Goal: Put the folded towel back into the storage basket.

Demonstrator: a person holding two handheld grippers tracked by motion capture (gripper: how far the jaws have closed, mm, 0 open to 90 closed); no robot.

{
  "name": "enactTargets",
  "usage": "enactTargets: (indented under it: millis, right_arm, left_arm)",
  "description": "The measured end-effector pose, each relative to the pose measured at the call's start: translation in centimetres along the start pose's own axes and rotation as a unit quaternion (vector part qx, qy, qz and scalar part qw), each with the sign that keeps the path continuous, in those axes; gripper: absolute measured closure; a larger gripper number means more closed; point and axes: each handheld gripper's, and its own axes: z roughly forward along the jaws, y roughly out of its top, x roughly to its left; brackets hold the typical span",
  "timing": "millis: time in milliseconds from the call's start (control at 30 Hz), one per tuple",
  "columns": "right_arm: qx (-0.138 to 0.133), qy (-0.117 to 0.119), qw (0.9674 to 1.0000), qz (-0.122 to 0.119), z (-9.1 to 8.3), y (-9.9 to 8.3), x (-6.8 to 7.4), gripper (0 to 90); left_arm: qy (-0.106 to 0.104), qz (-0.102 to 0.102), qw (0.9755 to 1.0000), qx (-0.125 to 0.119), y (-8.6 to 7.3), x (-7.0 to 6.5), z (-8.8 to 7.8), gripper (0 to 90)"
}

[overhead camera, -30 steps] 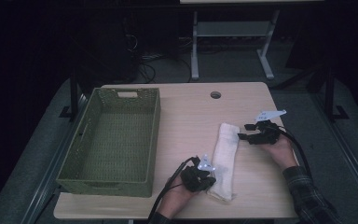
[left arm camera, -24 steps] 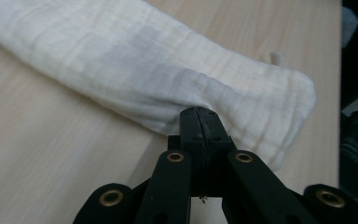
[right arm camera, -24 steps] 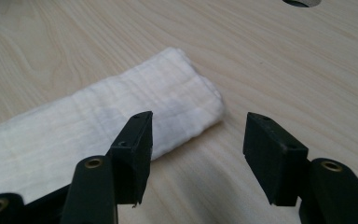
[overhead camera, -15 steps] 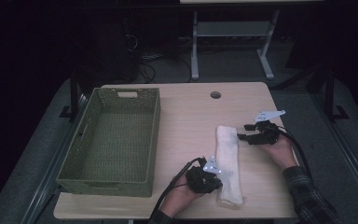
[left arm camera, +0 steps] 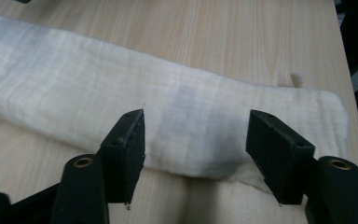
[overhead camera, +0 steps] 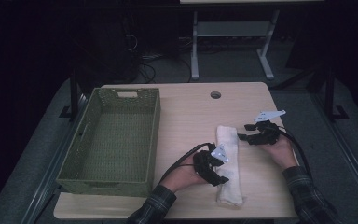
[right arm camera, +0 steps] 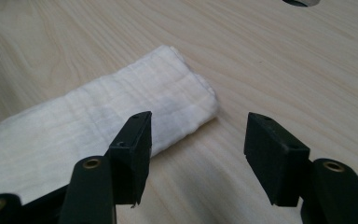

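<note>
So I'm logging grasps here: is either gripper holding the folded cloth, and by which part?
Nothing is held. The left gripper has just opened over the cloth; the right gripper stands open beside its far end.

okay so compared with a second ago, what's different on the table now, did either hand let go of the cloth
Yes. The left gripper has just been opening its fingers and has let go of the folded white cloth, which lies flat on the table, and has lifted back slightly toward the cloth's left edge. The right gripper stayed open by the cloth's far end; the green basket hasn't moved.
</note>
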Motion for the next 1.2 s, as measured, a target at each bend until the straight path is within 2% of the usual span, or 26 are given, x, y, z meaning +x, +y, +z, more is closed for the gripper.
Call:
enactTargets:
  millis: [33,133,233,300,367,433,500,600,700,800,833,867,900,967,1067,1200]
  right_arm:
    - [-0.001,0.0,1.0,0.001,0.0,0.0,0.0,40.8]
    - [0.0,-0.002,1.0,-0.001,0.0,0.0,-0.1,40.8]
    - [0.001,-0.001,1.0,-0.001,0.0,0.0,0.0,40.8]
    - [0.002,-0.001,1.0,-0.001,0.0,-0.1,0.0,40.7]
    - [0.003,-0.001,1.0,0.002,-0.1,-0.1,0.0,40.6]
    - [0.004,0.0,1.0,-0.001,0.0,-0.2,-0.1,40.5]
    - [0.005,0.002,1.0,0.004,0.0,-0.1,-0.1,40.5]
    - [0.003,0.002,1.0,-0.003,0.0,-0.2,0.0,40.5]
    - [0.004,0.006,1.0,-0.003,0.0,-0.2,0.0,40.2]
    - [0.003,0.017,0.9998,-0.014,0.1,-0.1,0.2,39.5]
    - [0.002,0.025,0.9996,-0.009,0.0,0.0,0.4,39.1]
    - [-0.002,0.035,0.9992,-0.016,-0.1,0.0,0.4,38.6]
    - [-0.005,0.047,0.9987,-0.016,-0.1,0.1,0.5,38.4]
    - [-0.009,0.068,0.9972,-0.03,-0.2,0.4,0.6,37.6]
    - [-0.01,0.095,0.9941,-0.05,0.0,1.1,1.0,37.5]
    - [-0.002,0.122,0.9887,-0.087,1.4,2.5,1.6,37.5]
  left_arm:
    - [-0.007,0.003,1.0,-0.001,0.1,0.1,0.3,34.4]
    - [-0.016,0.037,0.9989,0.026,0.5,0.3,1.3,30.5]
    - [-0.019,0.049,0.998,0.034,0.3,0.5,2.3,27.1]
    - [-0.023,0.046,0.998,0.037,0.0,0.6,2.8,25.5]
    - [-0.023,0.043,0.9985,0.025,-0.1,0.6,3.0,24.2]
    - [-0.021,0.045,0.9984,0.026,-0.1,0.6,3.0,23.9]
    - [-0.012,0.048,0.9983,0.029,-0.1,0.3,3.1,24.1]
    - [-0.009,0.043,0.9986,0.029,-0.1,0.2,3.1,26.1]
    - [-0.006,0.038,0.9986,0.036,0.1,-0.2,2.8,37.6]
    - [-0.005,0.032,0.9989,0.034,0.1,-0.7,2.6,57.2]
    - [-0.005,0.029,0.999,0.035,0.1,-0.9,2.5,61.3]
    - [-0.006,0.029,0.9989,0.037,0.1,-0.9,2.4,66.6]
    - [-0.006,0.02,0.9991,0.037,0.1,-1.1,2.4,71.1]
    - [-0.005,0.003,0.9993,0.037,0.0,-1.3,2.3,75.1]
    - [-0.007,-0.011,0.9991,0.04,-0.1,-1.5,2.1,77.0]
    - [-0.003,-0.003,0.9993,0.037,-0.3,-1.6,2.1,77.2]
